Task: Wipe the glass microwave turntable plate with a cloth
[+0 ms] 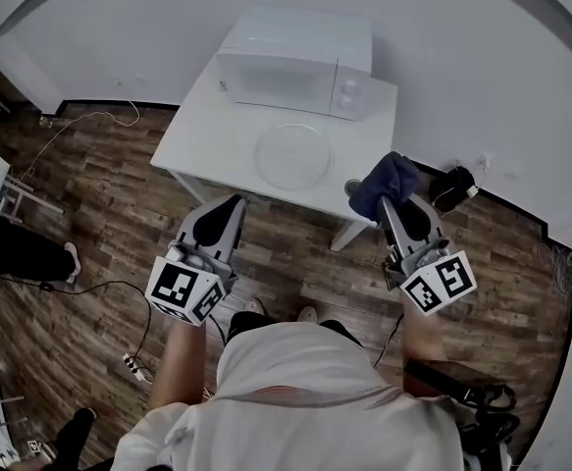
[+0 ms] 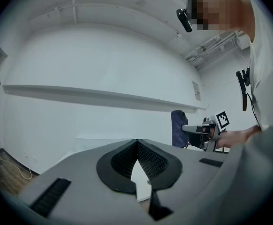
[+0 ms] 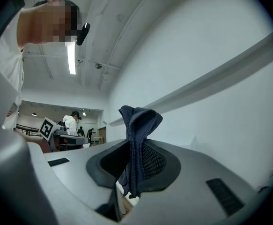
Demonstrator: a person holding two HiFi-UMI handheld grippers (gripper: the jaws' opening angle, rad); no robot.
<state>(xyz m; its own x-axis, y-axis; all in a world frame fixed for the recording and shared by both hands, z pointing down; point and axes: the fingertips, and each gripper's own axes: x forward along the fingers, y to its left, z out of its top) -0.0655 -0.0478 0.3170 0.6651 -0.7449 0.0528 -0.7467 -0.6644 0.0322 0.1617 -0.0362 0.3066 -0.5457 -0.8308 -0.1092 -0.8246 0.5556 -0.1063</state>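
Note:
The clear glass turntable plate (image 1: pixel 293 152) lies flat on the white table (image 1: pixel 207 126), in front of the white microwave (image 1: pixel 295 65). My right gripper (image 1: pixel 391 204) is shut on a dark blue cloth (image 1: pixel 385 182), held off the table's front right corner; in the right gripper view the cloth (image 3: pixel 137 139) stands bunched between the jaws. My left gripper (image 1: pixel 229 207) hangs below the table's front edge, jaws closed together with nothing between them (image 2: pixel 137 159). The left gripper view also shows the right gripper (image 2: pixel 202 129) with the cloth (image 2: pixel 178 128).
The microwave door is closed. Wooden floor lies below, with a cable (image 1: pixel 79 126) at the left and a dark object (image 1: pixel 454 186) by the wall at the right. White walls enclose the table's far side.

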